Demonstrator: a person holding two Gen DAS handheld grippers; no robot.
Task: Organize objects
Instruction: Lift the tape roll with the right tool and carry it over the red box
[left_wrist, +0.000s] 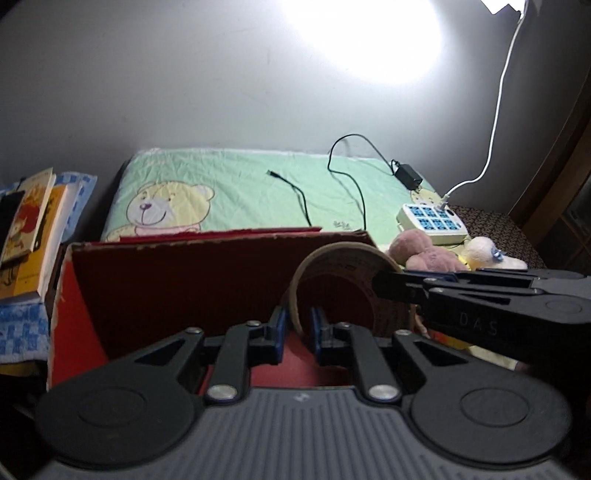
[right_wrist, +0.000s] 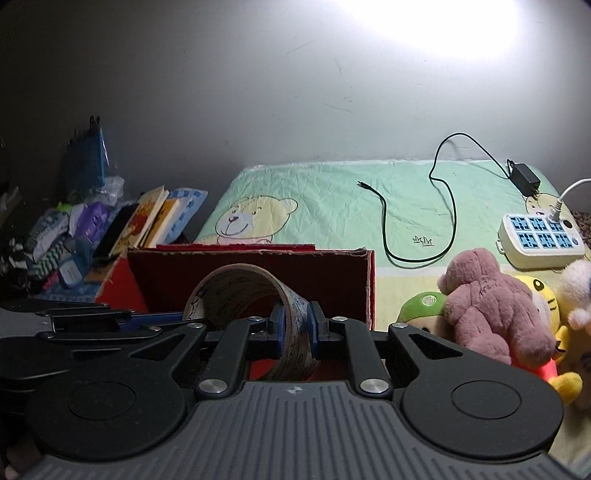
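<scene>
Holding one tape roll (left_wrist: 343, 288) between them, the left gripper (left_wrist: 297, 332) and right gripper (right_wrist: 295, 330) each pinch opposite sides of its wall, jaws closed on it, directly over the open red cardboard box (left_wrist: 184, 280).

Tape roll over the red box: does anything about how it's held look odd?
Yes. Both tools pinch the same tan cardboard tape roll above the red cardboard box: left tool on its left rim, right tool on its right, so it hangs between them.
</scene>
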